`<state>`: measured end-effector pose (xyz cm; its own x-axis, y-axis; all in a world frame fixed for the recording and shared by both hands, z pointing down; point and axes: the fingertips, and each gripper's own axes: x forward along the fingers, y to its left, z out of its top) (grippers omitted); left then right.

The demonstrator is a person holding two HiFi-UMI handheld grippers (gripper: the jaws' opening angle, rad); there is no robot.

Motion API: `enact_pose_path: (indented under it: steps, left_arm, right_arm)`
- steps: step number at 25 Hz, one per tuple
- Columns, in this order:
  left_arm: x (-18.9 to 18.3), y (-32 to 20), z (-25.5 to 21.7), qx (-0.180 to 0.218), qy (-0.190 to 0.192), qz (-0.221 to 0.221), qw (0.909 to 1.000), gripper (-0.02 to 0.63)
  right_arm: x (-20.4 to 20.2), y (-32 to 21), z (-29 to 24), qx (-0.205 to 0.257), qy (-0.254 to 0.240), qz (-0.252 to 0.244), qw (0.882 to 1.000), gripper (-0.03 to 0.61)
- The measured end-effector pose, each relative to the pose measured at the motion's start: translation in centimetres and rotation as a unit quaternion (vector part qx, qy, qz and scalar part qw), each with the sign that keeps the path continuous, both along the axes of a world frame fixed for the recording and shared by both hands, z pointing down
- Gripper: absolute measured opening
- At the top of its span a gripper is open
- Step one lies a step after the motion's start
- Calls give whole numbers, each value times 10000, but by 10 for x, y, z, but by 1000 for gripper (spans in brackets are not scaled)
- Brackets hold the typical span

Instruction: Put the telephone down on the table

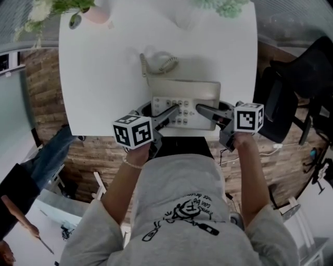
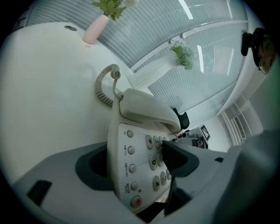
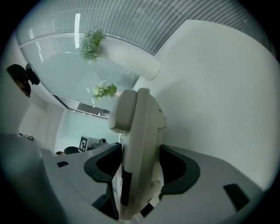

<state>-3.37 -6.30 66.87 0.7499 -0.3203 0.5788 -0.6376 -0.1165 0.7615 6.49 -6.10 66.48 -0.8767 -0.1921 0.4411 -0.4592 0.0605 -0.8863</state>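
Note:
A beige desk telephone [image 1: 184,98] with a keypad, its handset [image 1: 183,88] in the cradle and a coiled cord [image 1: 156,63] sits low over the near edge of the white table [image 1: 104,78]. My left gripper [image 1: 171,112] clamps its left side, one pad on the keypad and the other underneath. My right gripper [image 1: 203,110] clamps its right side. In the left gripper view the telephone [image 2: 131,144] stands edge-on between the jaws of the gripper [image 2: 138,159]. The right gripper view shows the telephone [image 3: 142,131] with the right gripper [image 3: 140,168] closed on both its faces.
A pink vase [image 1: 96,13] with flowers stands at the table's far left corner, with a small round object [image 1: 75,21] beside it. More flowers [image 1: 223,6] stand at the far right. A black office chair [image 1: 296,88] is right of the table. A person [image 1: 31,171] stands at the lower left.

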Motion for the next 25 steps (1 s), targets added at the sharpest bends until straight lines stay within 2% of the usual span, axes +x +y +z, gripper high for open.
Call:
enact_pose_path:
  steps: [4, 13, 18, 25]
  left_arm:
    - [-3, 1, 9, 32, -283, 6, 9996, 343]
    - [-6, 2, 15, 24, -507, -26, 9987, 350]
    - [-10, 1, 16, 87, -882, -63, 9960, 366]
    - [-12, 2, 17, 103, -1083, -112, 9940, 374]
  right_arm:
    - [-1, 0, 7, 18, 131, -133, 9998, 285]
    - [-3, 0, 15, -33, 195, -199, 9996, 285]
    - [-5, 1, 18, -64, 230, -204, 9995, 287]
    - [-5, 2, 19, -66, 393, -220, 9990, 287]
